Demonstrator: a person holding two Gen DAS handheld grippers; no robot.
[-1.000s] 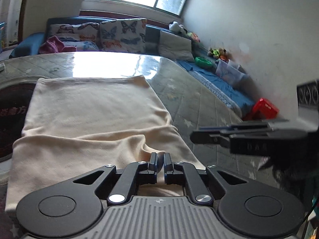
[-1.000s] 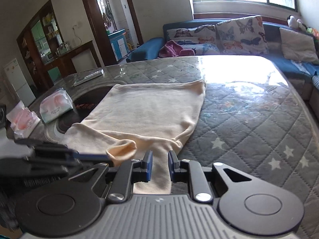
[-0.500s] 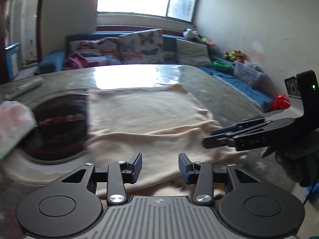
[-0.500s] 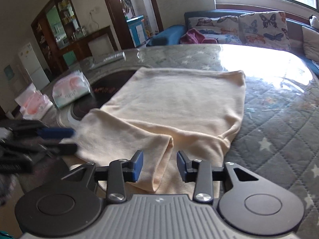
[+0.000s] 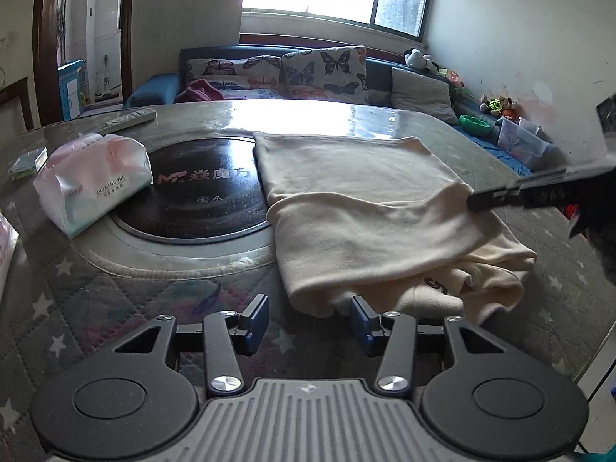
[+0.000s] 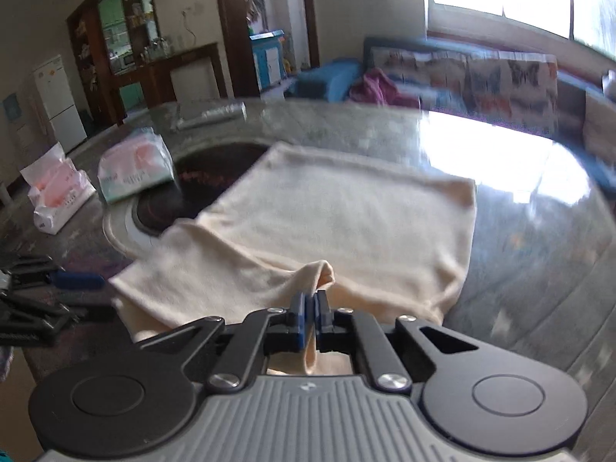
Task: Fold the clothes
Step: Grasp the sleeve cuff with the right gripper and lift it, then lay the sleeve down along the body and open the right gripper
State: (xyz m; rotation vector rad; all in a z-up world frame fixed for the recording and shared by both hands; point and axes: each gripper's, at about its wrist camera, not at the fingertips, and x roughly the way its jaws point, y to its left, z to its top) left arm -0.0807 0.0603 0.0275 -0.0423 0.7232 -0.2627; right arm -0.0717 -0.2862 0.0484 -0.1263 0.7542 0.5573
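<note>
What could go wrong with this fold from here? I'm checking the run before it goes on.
The right claw pinches only a thin bunch of the cream garment, so the cloth may slip out. The left claw is open and holds nothing, so a one-sided pull could skew the fold. The crumpled near end lies by the table edge and might slide off.

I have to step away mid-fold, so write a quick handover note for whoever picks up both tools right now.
Left tool: open, holding nothing, just short of the cream garment's near edge.
Right tool: shut on a fold of the garment at its near side.
The garment lies on the table, partly over the dark round inset; far half flat, near half bunched.
Done: one fold begun. Left: finish it, smooth, fold again.
</note>
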